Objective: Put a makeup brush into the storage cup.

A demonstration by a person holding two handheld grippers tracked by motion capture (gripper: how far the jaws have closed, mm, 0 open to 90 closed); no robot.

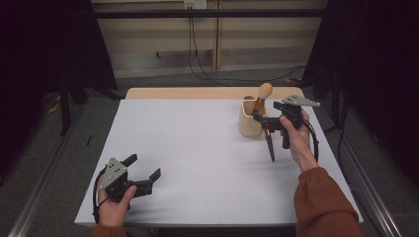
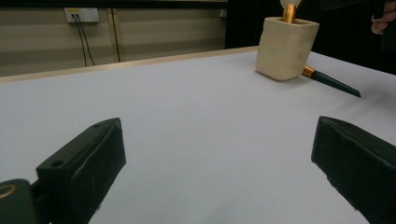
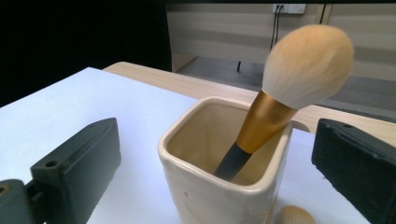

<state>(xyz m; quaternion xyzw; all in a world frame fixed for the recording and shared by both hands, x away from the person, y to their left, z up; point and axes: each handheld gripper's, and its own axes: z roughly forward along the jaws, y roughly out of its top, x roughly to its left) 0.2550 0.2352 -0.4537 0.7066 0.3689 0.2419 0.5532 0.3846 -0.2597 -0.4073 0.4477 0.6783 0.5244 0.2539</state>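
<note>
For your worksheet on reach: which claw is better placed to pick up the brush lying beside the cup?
Right. The right claw hovers open by the cup and lying brush; the left claw is across the table.

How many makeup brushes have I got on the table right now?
2. One brush stands head-up in the cream holder. The second brush lies on the table beside the holder, by the right gripper. None seem hidden.

White table (image 1: 197, 148), wooden edge at far side. Beyond table: grey floor, black cables (image 1: 197, 69) trailing down from wall socket (image 1: 194, 4). Black curtains (image 1: 44, 44) left and right of table.
</note>
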